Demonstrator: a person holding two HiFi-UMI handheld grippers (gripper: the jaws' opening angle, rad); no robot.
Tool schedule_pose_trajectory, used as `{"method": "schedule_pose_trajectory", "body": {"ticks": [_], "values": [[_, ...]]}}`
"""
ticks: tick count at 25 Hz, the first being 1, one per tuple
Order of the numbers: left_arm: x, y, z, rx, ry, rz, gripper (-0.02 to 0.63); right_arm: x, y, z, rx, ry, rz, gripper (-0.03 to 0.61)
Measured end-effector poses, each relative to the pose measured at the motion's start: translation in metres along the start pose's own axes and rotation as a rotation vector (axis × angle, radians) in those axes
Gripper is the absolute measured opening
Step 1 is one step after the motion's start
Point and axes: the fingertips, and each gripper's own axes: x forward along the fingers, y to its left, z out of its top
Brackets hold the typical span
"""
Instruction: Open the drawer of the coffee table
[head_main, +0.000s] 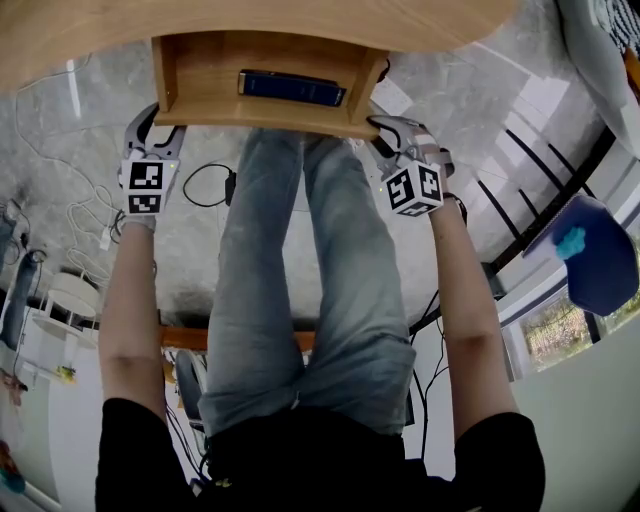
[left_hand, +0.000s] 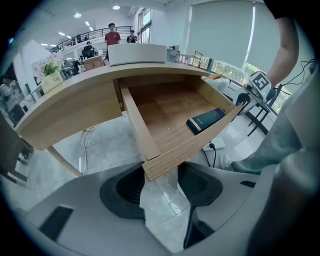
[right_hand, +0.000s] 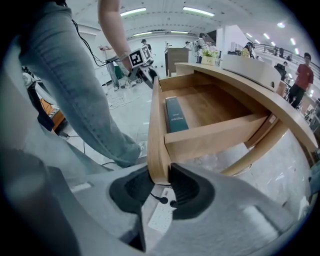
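Note:
The wooden drawer (head_main: 260, 113) stands pulled out from under the curved coffee table top (head_main: 90, 40), and a dark blue box (head_main: 292, 87) lies flat inside it. My left gripper (head_main: 160, 112) is at the left corner of the drawer front. In the left gripper view its jaws (left_hand: 161, 185) stand wide, with that corner (left_hand: 150, 170) between the pads and a gap on the right. My right gripper (head_main: 385, 128) is at the other corner. In the right gripper view it (right_hand: 160, 182) is shut on the end of the drawer front (right_hand: 157, 140), with a pad against each face.
The person's legs in jeans (head_main: 300, 280) stand between my two arms, close to the drawer. Cables (head_main: 205, 185) and a white power strip (right_hand: 159, 215) lie on the marble floor under the drawer. A white box (left_hand: 137, 53) sits on the table top. People stand far behind.

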Motion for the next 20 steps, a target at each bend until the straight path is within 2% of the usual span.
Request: {"method": "schedule_pose_trajectory", "body": {"ticks": [11, 20], "values": [[-0.003, -0.001, 0.0, -0.037, 0.075, 0.015, 0.224, -0.003, 0.002, 0.004, 0.064, 0.063, 0.019, 0.114], [-0.037, 0.001, 0.006, -0.101, 0.104, 0.058, 0.224, -0.043, -0.004, 0.021, 0.129, 0.066, 0.01, 0.121]]}}
